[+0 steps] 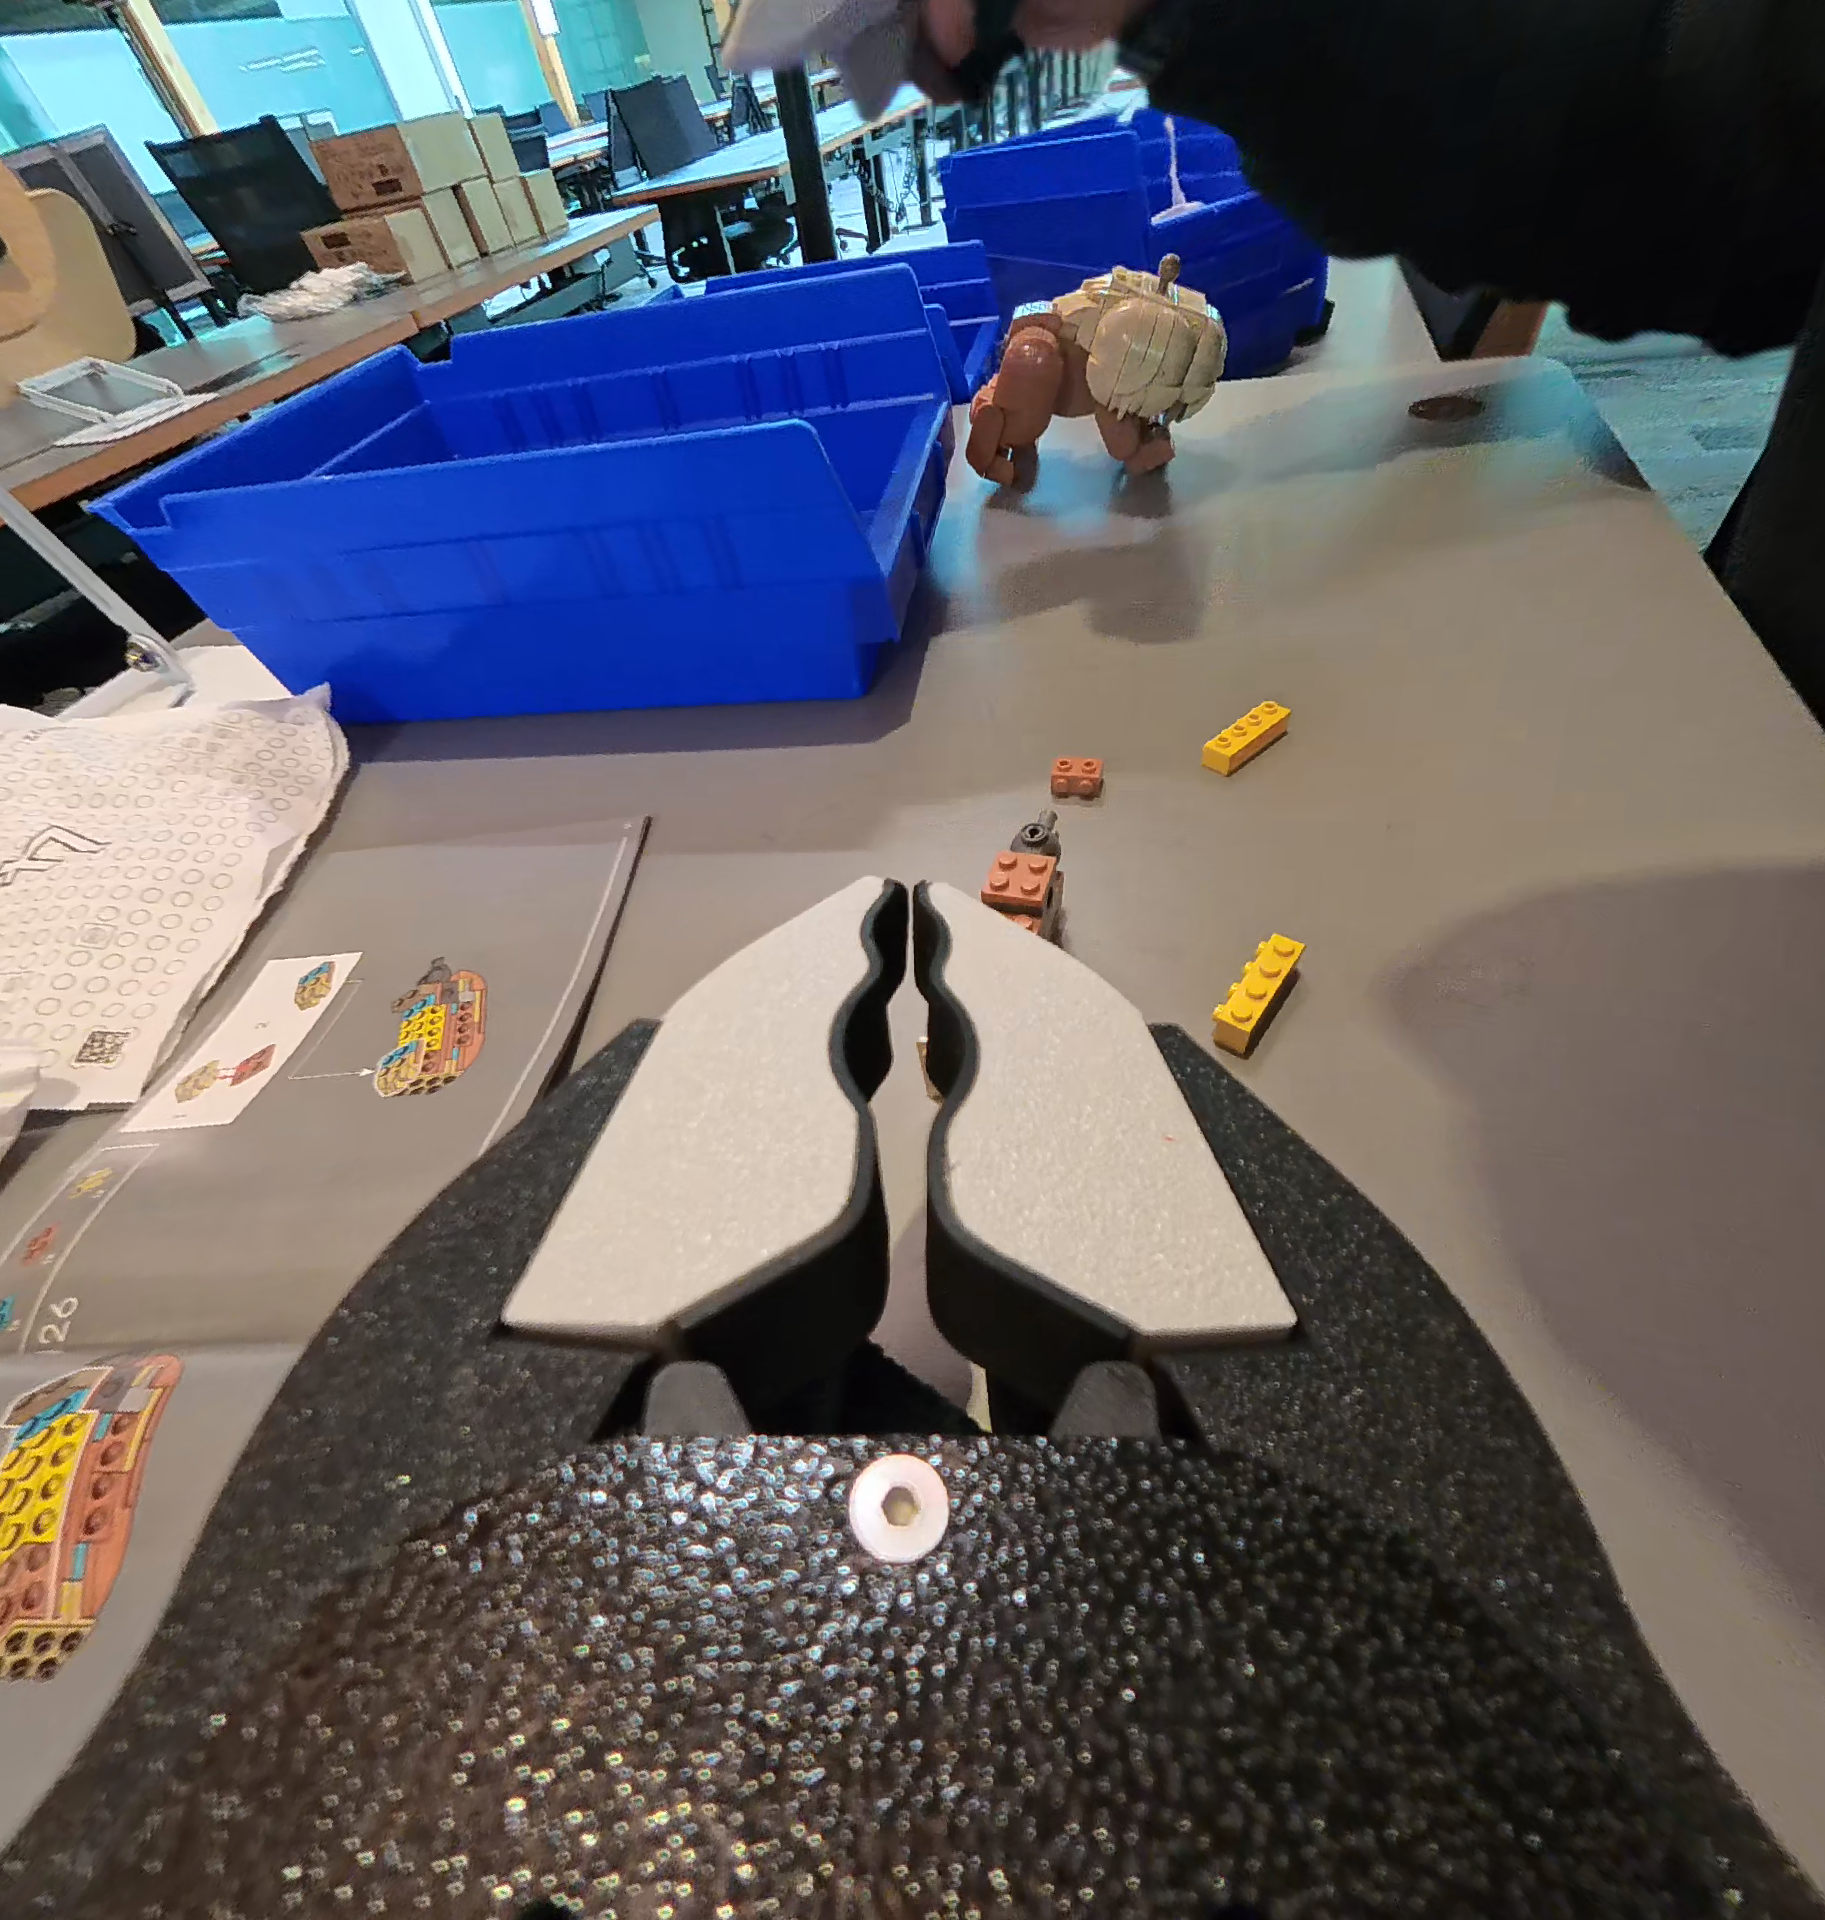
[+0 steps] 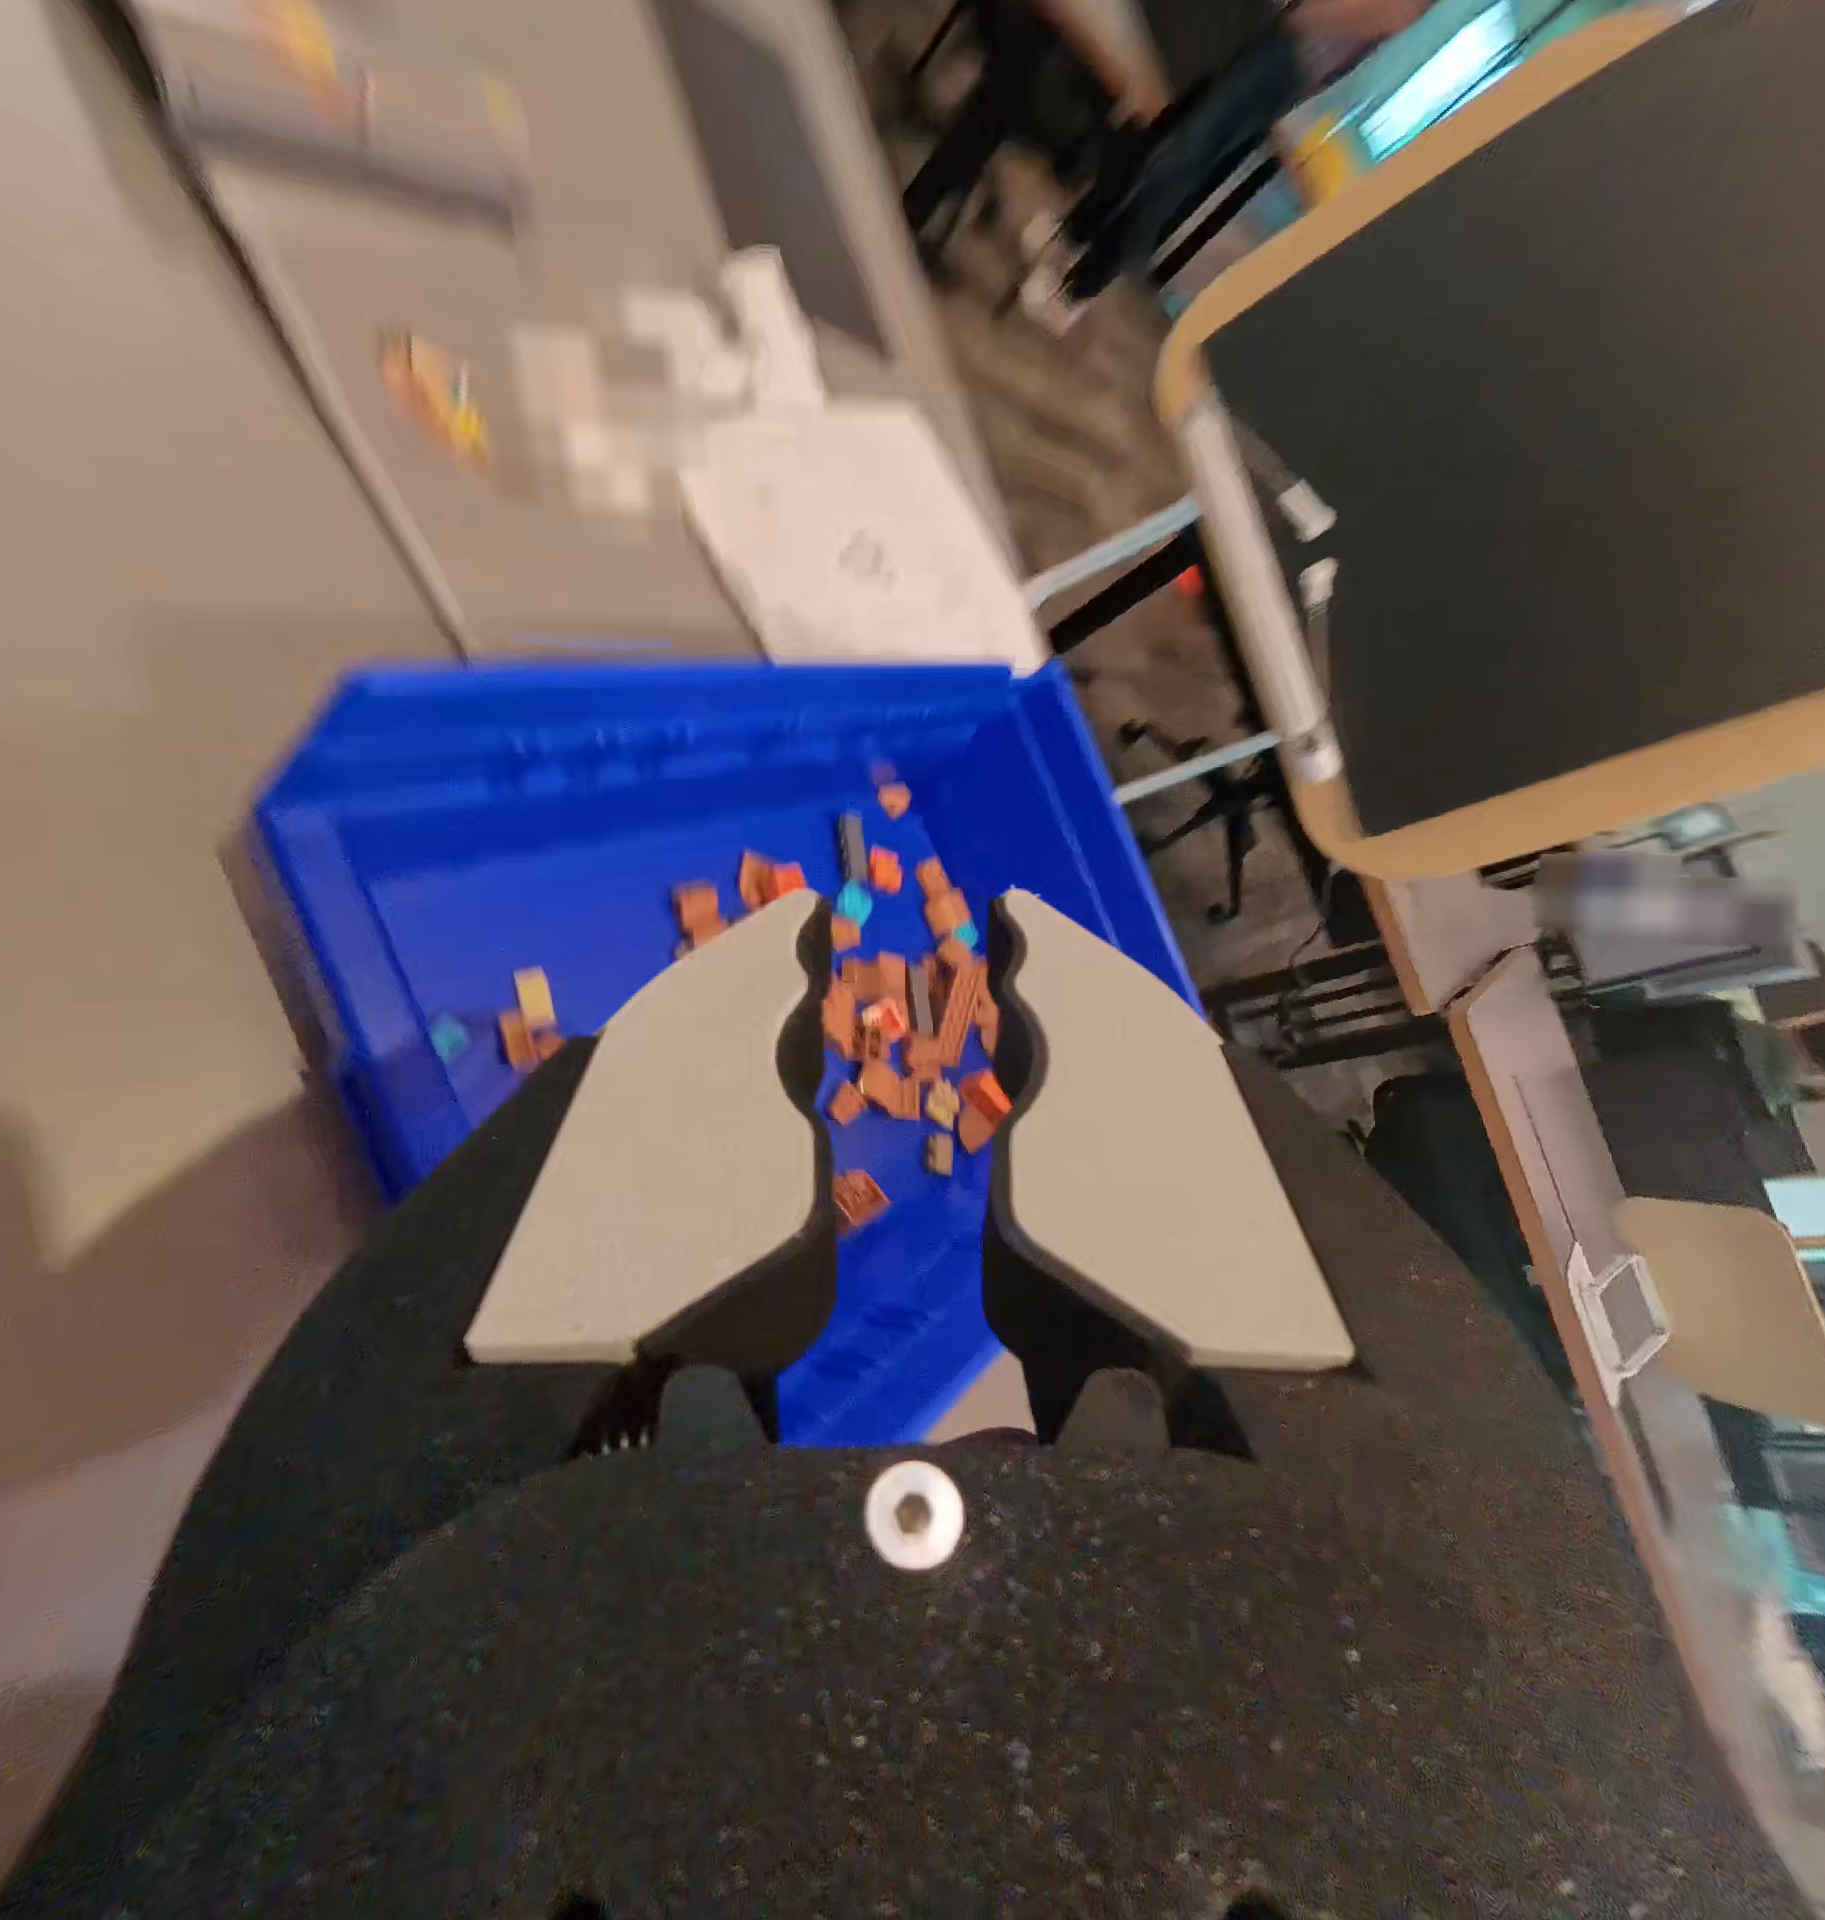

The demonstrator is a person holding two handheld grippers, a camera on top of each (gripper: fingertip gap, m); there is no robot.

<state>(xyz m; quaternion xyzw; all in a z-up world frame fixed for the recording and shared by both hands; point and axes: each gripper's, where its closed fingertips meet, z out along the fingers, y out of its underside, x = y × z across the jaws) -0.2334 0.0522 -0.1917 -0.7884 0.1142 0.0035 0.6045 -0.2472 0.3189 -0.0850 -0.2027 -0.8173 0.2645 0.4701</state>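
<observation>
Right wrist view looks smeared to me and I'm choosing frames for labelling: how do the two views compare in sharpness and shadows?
Right wrist view: motion-blurred, the blue bin and its loose bricks smeared. Left wrist view: sharp, yellow bricks crisp, a broad soft shadow on the grey table at right, wide-angle bending at the edges.

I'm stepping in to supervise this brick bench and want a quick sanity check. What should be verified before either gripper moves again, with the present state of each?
1. Left gripper fingers together, nothing visible between the tips: ok.
2. Brown brick cluster just right of its tips, touching or not: cannot tell.
3. Right gripper open above the blue bin: ok.
4. Nothing gripped by the right gripper; loose bricks lie below: ok.
5. Right wrist view sharp: not ok, blurred.
</observation>
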